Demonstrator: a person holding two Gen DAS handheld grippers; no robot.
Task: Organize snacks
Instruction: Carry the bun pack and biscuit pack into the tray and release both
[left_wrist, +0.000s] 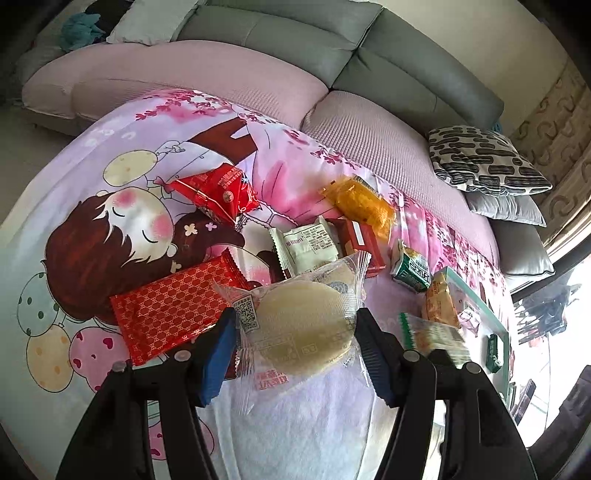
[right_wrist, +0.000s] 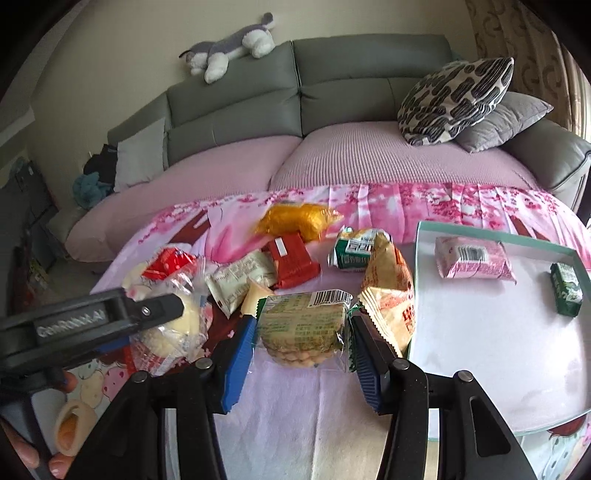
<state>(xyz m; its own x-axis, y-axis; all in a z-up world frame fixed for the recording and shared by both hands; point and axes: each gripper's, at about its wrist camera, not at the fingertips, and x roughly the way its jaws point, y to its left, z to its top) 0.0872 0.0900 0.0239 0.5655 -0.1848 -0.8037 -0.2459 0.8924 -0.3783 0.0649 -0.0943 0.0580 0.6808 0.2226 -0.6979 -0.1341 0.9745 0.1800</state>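
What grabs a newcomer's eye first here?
Both grippers carry a snack at once: the left gripper has its jaws around a clear-wrapped round pale cake, and the right gripper has its jaws around a green-edged cracker pack. Behind them, loose snacks scatter over the pink cartoon cloth. On the right, a glass tray already holds a pink packet and a small green packet.

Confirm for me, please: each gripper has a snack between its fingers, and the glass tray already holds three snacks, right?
Nearly. The tray holds two snacks, not three: the pink packet and the green packet, as the right wrist view shows. The rest stands: the left gripper has the round cake between its fingers, and the right gripper has the biscuit pack.
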